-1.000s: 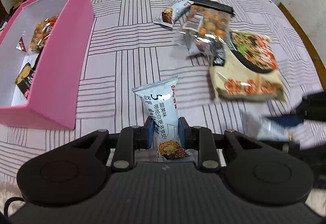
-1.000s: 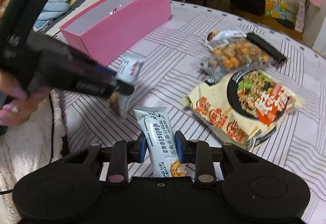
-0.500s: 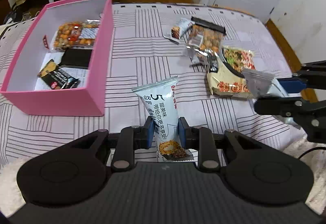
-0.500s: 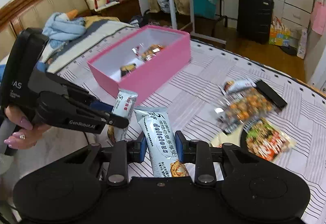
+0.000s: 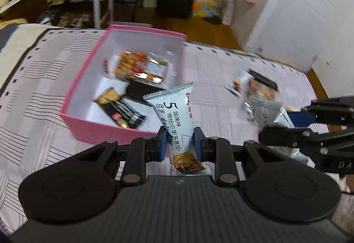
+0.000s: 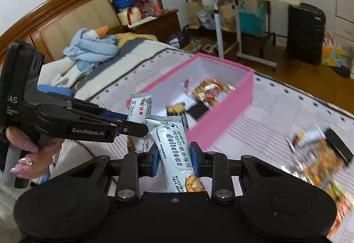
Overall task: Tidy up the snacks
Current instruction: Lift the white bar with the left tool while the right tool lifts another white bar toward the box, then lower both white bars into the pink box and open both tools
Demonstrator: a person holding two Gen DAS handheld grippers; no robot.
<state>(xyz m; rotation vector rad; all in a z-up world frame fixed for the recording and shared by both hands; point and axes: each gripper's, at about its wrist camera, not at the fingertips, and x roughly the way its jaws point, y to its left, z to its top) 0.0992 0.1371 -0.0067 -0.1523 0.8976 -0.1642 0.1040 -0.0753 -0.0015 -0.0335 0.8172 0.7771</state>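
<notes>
Pinching a pale wafer bar (image 5: 177,119) across its middle, the left gripper (image 5: 179,143) holds it upright above the striped bed (image 5: 39,92), just short of the pink box (image 5: 106,130). The right gripper (image 6: 173,157) is closed the same way on a second bar (image 6: 171,143), close beside the first.

These bars look light, with slick crinkly film and a brittle filling, so I judge a mid-length pinch across the narrow width holds best; squeezing harder risks crushing the wafer, and the flat crimped ends would likely slip.

Inside the box lie a bag of orange snacks (image 5: 141,66) and dark packets (image 5: 119,108), blurred beyond reading. Each bar's lower end is hidden behind its gripper's body. Farther off on the bed, the loose packets (image 5: 254,85) are smeared by motion; their number and kind cannot be told, and the right view cuts off some at its edge.
</notes>
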